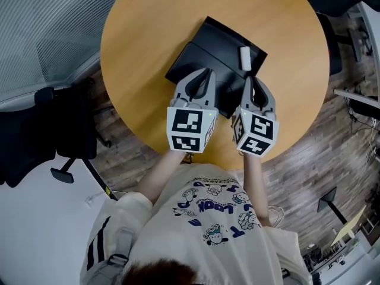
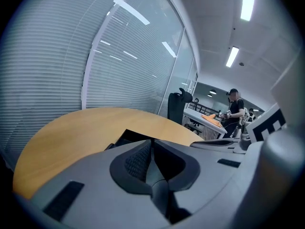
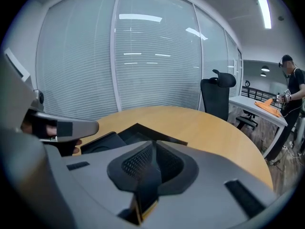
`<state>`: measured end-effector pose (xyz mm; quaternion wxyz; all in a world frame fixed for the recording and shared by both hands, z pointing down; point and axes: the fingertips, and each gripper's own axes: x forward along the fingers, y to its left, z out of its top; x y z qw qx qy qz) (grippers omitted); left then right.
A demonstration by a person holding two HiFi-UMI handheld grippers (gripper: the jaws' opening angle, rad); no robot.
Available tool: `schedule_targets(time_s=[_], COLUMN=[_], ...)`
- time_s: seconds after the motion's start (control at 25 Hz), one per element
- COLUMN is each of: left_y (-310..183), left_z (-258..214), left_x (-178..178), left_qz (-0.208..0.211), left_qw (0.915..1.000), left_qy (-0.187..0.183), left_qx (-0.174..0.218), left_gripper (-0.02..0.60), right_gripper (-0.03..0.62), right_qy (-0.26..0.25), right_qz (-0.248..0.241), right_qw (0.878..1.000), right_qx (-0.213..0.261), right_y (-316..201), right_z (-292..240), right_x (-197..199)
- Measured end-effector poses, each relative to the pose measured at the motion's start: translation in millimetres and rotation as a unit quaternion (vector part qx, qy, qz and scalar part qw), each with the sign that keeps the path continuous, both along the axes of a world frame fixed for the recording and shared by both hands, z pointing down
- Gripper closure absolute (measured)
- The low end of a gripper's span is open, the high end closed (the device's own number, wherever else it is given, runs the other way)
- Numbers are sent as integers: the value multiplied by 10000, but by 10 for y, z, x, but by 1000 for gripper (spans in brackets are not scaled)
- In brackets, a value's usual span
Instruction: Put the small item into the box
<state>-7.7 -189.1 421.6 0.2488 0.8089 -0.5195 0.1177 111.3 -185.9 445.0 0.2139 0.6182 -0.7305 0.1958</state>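
Observation:
A black box lies open in the middle of the round wooden table. The small white item rests on the box's black surface near its right corner. My right gripper hovers just short of it, jaws shut, with nothing white between them; from the right gripper view the item is hidden. My left gripper hangs over the box's middle, also shut and empty. Black edges of the box show past both sets of fingertips.
A black office chair stands left of the table, another beyond it by the glass wall with blinds. A person works at a desk in the background. Wood floor surrounds the table.

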Motion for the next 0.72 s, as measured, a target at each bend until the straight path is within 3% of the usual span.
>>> schedule_targets(time_s=[0.72], left_y=[302], left_z=[-447], left_x=[-132], left_qz=[-31], left_qw=[9989], left_qy=[-38], left_qx=[468], left_gripper=[551], right_gripper=[553], right_qy=[-336], right_qz=[88], right_qw=[9987], right_qx=[371], right_y=[369], right_z=[-416], right_x=[-193])
